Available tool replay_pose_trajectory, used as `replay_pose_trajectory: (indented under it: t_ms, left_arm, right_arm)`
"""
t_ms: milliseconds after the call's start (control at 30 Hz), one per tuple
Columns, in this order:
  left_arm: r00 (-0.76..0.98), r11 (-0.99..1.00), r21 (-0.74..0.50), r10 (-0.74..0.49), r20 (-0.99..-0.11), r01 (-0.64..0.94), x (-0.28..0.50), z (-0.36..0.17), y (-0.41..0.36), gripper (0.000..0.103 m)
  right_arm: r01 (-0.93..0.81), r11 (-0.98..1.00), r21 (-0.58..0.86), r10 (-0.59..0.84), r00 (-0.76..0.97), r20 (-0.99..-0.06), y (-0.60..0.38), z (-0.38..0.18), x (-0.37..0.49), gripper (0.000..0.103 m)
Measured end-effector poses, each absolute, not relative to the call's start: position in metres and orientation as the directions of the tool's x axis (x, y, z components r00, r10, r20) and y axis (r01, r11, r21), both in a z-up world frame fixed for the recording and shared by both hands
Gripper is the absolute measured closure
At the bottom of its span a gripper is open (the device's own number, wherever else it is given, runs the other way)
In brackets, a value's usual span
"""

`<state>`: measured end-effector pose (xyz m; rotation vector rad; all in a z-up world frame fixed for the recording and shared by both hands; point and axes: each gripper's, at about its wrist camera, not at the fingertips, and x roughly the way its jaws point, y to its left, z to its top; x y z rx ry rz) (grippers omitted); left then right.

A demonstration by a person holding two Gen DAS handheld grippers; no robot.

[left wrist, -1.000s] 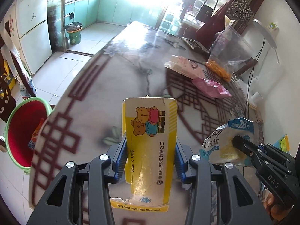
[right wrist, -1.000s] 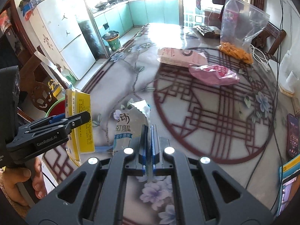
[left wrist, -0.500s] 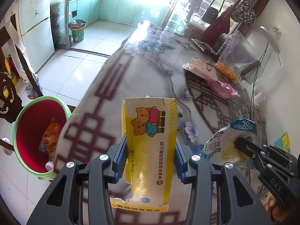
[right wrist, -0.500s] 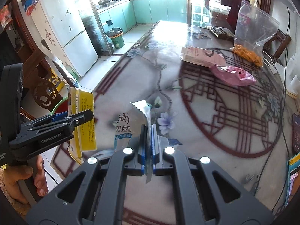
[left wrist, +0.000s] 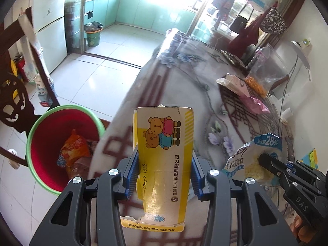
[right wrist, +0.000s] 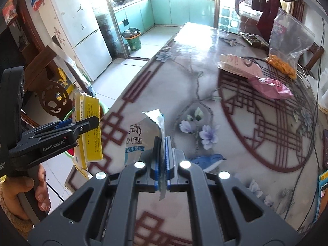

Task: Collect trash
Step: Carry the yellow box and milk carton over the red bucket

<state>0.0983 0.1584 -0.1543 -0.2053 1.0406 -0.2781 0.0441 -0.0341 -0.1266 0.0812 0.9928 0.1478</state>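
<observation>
The table (right wrist: pixel 235 135), covered in a glossy cloth printed with dark red lattice and flowers, carried a pink packet (right wrist: pixel 239 66) touching a pink plastic bag (right wrist: pixel 270 85), a clear bag of orange snacks (right wrist: pixel 287 47) beyond them, and a dark patterned pouch (right wrist: pixel 254 40) farther back.

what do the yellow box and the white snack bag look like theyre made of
Yellow box: thin printed cardboard, slightly glossy; its torn lower edge shows pale fibre. White snack bag: likely plastic film with a silvery lining; it crinkles, shines, and has a serrated torn edge.
</observation>
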Motion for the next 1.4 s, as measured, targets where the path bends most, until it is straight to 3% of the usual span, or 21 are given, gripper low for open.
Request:
replay_pose_trajectory:
  t_ms: [833, 1400]
  left_arm:
    - [0.526, 0.946, -0.276, -0.15, -0.837, -0.169, 0.094, -0.17, 0.297, 0.062]
    - [0.521, 0.937, -0.256, -0.099, -0.848, -0.237, 0.116, -0.18, 0.344, 0.062]
  right_arm:
    - [-0.235, 0.963, 0.135, 0.235, 0.481, -0.844, 0.049, -0.136, 0.062, 0.098]
    - [-0.338, 0.931, 0.141, 0.288, 0.436, -0.852, 0.105, -0.139, 0.097, 0.098]
